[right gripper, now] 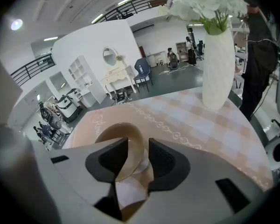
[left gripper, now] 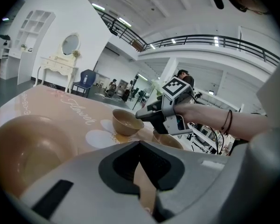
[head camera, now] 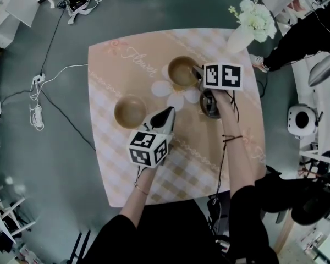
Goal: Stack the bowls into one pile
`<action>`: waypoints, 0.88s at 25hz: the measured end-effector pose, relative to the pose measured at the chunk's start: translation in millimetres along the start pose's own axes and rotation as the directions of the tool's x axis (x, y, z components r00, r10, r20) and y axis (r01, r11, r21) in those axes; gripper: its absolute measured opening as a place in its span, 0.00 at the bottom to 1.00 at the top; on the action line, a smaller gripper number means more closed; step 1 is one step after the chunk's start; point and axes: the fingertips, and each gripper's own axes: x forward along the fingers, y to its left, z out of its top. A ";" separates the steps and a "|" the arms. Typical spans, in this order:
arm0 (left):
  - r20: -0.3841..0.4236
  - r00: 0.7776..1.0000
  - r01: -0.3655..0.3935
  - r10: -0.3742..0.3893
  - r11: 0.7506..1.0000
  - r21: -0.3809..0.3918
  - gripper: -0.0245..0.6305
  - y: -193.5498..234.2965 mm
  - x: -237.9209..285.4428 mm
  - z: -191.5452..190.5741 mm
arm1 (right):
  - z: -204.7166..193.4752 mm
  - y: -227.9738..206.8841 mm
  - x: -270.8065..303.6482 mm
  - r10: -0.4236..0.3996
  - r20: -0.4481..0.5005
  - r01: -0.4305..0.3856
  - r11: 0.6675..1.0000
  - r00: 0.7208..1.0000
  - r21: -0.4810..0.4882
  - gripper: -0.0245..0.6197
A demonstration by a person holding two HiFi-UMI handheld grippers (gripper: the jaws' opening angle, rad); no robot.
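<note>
Three tan bowls stand apart on the peach tablecloth (head camera: 121,65). One bowl (head camera: 130,111) is at the left and shows large in the left gripper view (left gripper: 23,148). A second bowl (head camera: 181,70) stands at the far middle. My right gripper (head camera: 198,73) is open, and its jaws straddle the near wall of that bowl (right gripper: 126,143) without pressing on it. The third bowl (head camera: 210,105) lies half hidden under my right hand. My left gripper (head camera: 169,113) hovers between the left bowl and the third one, shut and empty (left gripper: 140,146).
A white vase of white flowers (head camera: 252,25) stands at the table's far right corner, close beyond the right gripper (right gripper: 218,55). Cables and a power strip (head camera: 37,114) lie on the floor to the left. A person in black (head camera: 302,40) stands at the far right.
</note>
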 end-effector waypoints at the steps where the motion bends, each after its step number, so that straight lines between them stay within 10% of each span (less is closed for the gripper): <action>1: 0.002 1.000 0.002 -0.002 1.000 -0.003 0.03 -0.1 0.4 0.4 | -0.3 -0.7 1.6 -0.002 -0.011 0.002 1.000 1.000 -0.001 0.24; 22: 0.003 1.000 0.000 0.000 1.000 0.016 0.03 -0.6 -2.5 4.1 | 0.2 1.0 3.3 -0.017 -0.060 0.015 0.999 0.998 -0.034 0.05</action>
